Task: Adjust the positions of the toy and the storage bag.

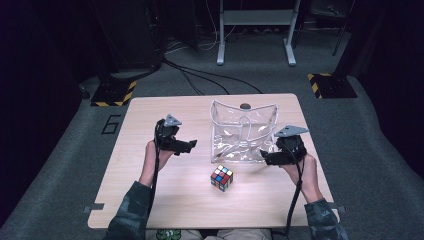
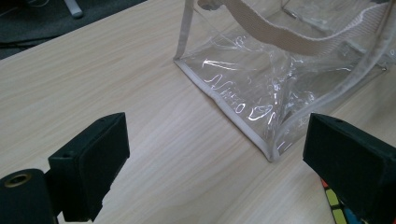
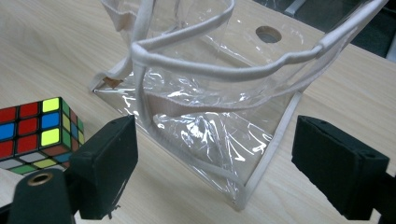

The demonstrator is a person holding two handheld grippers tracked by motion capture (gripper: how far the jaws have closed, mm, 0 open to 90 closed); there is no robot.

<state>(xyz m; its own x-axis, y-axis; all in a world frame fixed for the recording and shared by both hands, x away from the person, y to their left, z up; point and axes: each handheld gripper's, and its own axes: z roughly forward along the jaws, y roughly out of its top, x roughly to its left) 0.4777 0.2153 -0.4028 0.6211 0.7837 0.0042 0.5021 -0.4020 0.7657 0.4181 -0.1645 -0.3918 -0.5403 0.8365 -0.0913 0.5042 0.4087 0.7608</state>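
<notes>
Both grippers, left (image 1: 192,145) and right (image 1: 264,159), have wide, empty jaws; one should hold the clear plastic bag (image 1: 243,131) open before lifting the multicoloured puzzle cube (image 1: 221,178).

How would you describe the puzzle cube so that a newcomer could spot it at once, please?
Start at the light wooden table and find the clear plastic bag with white trim standing near its middle. Just in front of the bag, toward the person, sits a small multicoloured twisty puzzle cube, the sole brightly coloured thing there.
</notes>
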